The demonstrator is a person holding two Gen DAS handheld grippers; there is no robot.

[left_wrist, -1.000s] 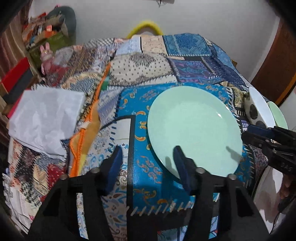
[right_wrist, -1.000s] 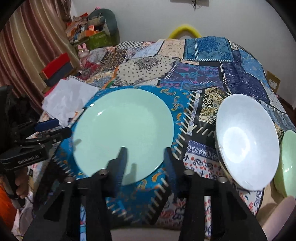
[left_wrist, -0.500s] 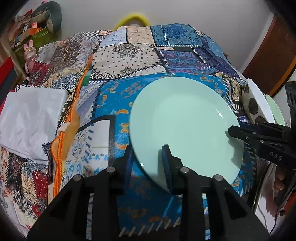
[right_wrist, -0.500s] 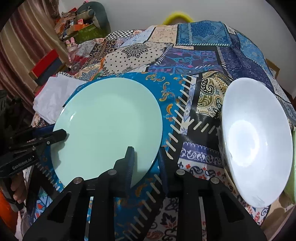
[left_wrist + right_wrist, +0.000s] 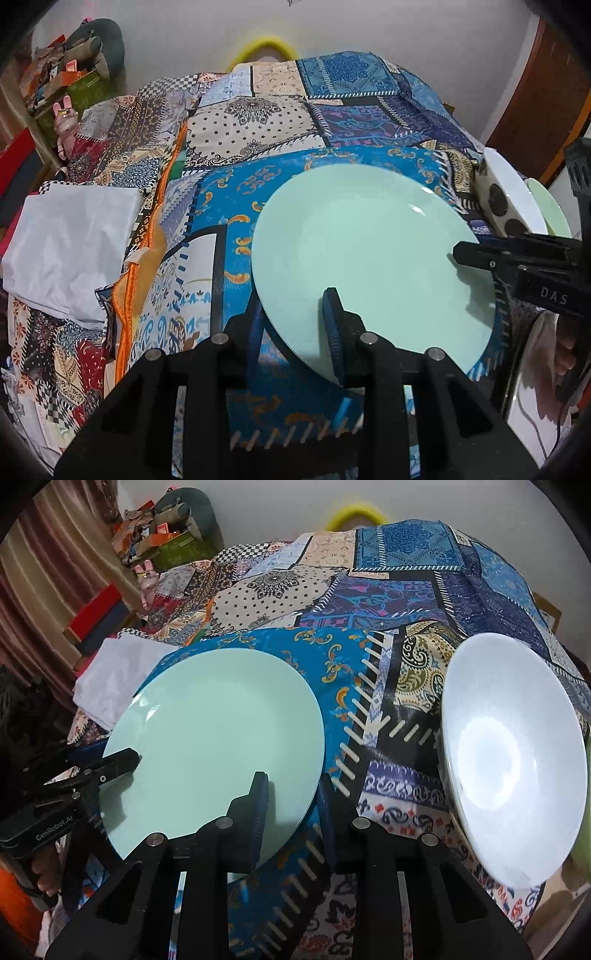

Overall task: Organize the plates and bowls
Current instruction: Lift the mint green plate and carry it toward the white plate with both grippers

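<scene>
Left wrist view: the left gripper (image 5: pixel 295 325) is clamped on the near-left rim of the mint-green plate (image 5: pixel 369 251), one pad on top and the other under the edge. The plate lies on the blue patch of a patchwork cloth (image 5: pixel 258 122). From the right, the right gripper (image 5: pixel 461 254) reaches onto the plate's far rim, seen side-on, so its grip is hard to read from here. Behind it a white bowl with dark spots on its outside (image 5: pixel 498 195) stands just beside a pale green dish (image 5: pixel 550 210), both cut by the frame edge. A white folded cloth (image 5: pixel 70 243) lies at the left.

Right wrist view: the right gripper (image 5: pixel 291 797) pinches the plate's (image 5: pixel 214 738) near-right rim, jaws closed on it. The left gripper (image 5: pixel 125 758) holds the opposite rim, a hand (image 5: pixel 40 867) below it. Only here does the white bowl (image 5: pixel 513 760) show its plain inside, apart from the plate; the green dish is probably the sliver at the far right edge.
</scene>
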